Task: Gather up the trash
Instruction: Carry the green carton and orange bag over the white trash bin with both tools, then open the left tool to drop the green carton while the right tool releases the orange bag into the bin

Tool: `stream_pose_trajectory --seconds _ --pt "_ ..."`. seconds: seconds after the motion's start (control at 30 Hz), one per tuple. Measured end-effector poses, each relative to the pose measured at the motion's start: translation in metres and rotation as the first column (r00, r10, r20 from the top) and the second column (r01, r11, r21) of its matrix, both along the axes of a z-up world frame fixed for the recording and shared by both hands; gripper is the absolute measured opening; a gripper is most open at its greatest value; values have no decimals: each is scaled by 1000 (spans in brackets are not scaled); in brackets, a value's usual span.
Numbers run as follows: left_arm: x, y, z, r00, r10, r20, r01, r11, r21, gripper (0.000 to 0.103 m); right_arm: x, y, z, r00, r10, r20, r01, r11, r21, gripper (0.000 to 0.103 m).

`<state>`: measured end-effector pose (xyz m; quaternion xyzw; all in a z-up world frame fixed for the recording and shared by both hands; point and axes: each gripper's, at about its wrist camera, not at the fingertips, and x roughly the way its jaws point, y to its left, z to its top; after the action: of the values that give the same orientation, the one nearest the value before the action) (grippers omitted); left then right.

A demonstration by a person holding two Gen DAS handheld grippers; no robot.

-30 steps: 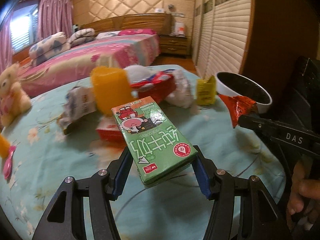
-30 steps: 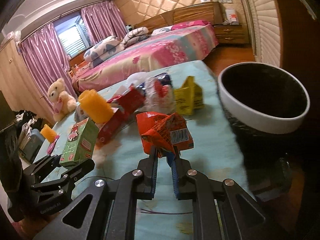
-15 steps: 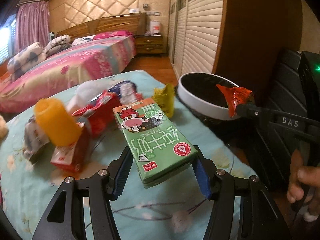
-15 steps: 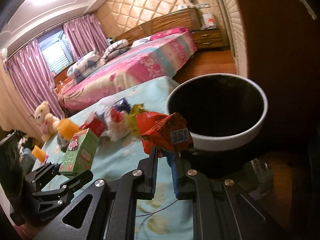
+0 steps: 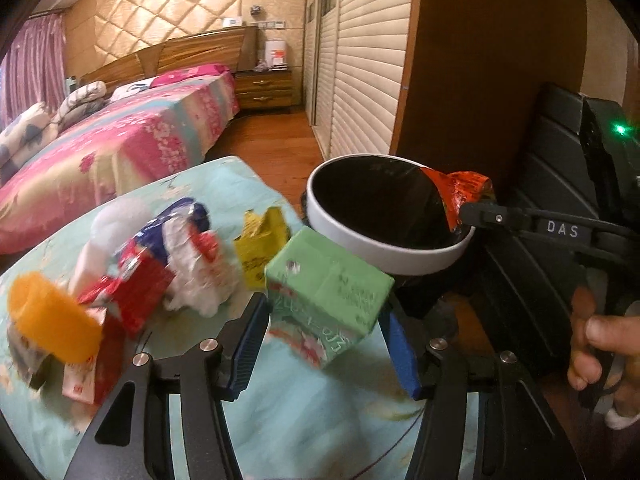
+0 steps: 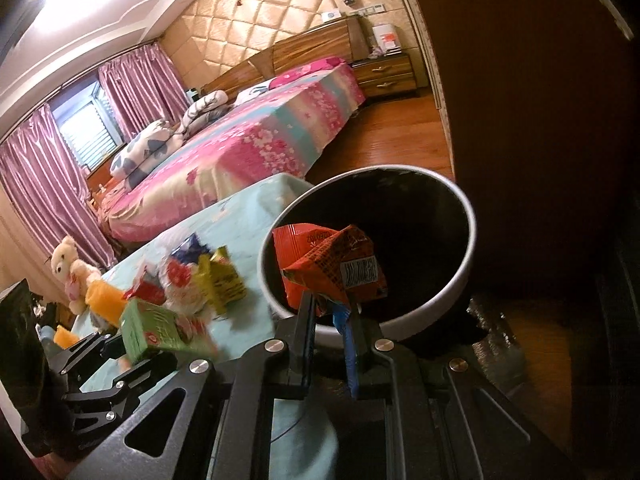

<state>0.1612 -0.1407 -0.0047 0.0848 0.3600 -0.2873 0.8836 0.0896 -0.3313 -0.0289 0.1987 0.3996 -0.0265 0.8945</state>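
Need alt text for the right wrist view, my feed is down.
The right tool pinches a crumpled orange wrapper over the near rim of a black bin with a white rim. To the left, the left tool carries a green carton over a turquoise table strewn with wrappers.

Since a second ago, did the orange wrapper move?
Yes. The orange wrapper went from above the table toward the bin, now over its opening.

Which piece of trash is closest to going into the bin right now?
The orange snack wrapper in the right tool: it hangs over the bin's white rim. The green milk carton sits short of it.
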Motion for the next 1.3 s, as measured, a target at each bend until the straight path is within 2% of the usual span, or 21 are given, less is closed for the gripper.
stream_pose_trajectory --seconds 0.6,0.8,0.83,0.9,0.97,1.0,1.1,1.17,1.2,1.3 --pt "33 -52 2 996 -76 37 76 997 18 54 31 -46 -13 999 -35 -35 36 999 16 12" --pt "44 -63 -1 995 -94 27 94 996 9 53 40 -55 -16 998 -37 -48 38 999 14 12" --pt "46 -65 -2 995 -96 25 96 995 9 41 41 -57 -17 998 -38 -50 38 999 16 12" --pt "49 -70 -4 994 -110 1 110 994 8 37 43 -59 -20 998 -39 -57 40 999 22 12" --pt "51 -70 -4 992 -122 -15 122 993 0 37 44 -62 -22 997 -40 -67 42 999 27 13" --pt "52 -73 -4 993 -116 -12 116 993 8 40 45 -64 -23 997 -40 -70 43 998 36 18" --pt "50 -71 -1 994 -106 1 106 994 3 49 45 -69 -26 996 -44 -81 49 997 60 21" --pt "49 -69 1 995 -96 6 96 995 -2 53 46 -70 -27 995 -48 -84 54 996 65 32" --pt "48 -66 2 996 -89 9 89 996 -9 56 44 -71 -26 995 -52 -81 58 996 71 41" --pt "45 -59 3 998 -67 5 67 997 -26 58 42 -68 -23 996 -55 -75 60 995 77 42"
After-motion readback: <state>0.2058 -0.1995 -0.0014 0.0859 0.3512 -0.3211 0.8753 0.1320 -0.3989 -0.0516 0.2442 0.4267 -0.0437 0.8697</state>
